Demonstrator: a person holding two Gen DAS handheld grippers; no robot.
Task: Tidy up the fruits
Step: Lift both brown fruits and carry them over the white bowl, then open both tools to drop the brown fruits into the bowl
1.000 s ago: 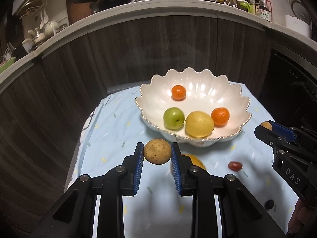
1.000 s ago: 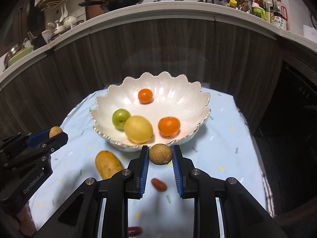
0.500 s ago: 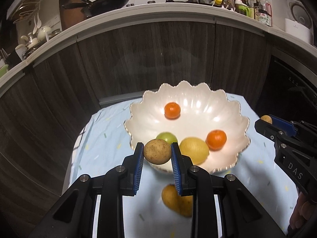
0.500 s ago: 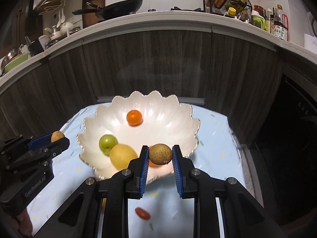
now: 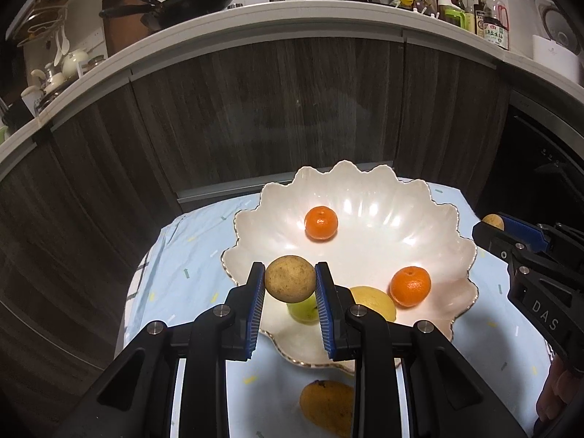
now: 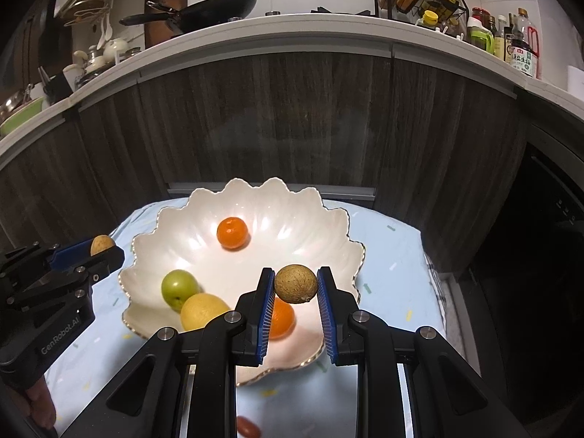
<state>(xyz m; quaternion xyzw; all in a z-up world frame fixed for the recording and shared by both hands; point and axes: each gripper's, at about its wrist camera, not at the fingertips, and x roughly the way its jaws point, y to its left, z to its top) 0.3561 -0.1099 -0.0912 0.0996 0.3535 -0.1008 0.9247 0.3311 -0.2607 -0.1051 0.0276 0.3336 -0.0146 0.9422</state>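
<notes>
A home kitchen.
A frying pan (image 6: 204, 9), sauce bottles (image 6: 518, 49) and teapots (image 5: 73, 67) crowd the worktop (image 5: 292, 18) above dark wood cabinets (image 6: 292, 120).

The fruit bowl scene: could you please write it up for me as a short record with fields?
bowl: white scalloped bowl on a light blue cloth
in bowl: two tangerines, green fruit, yellow fruit
left gripper: shut on a round brown fruit, over the bowl's near edge
right gripper: shut on a second brown fruit, over the bowl
on cloth: mango, small red fruit
</notes>
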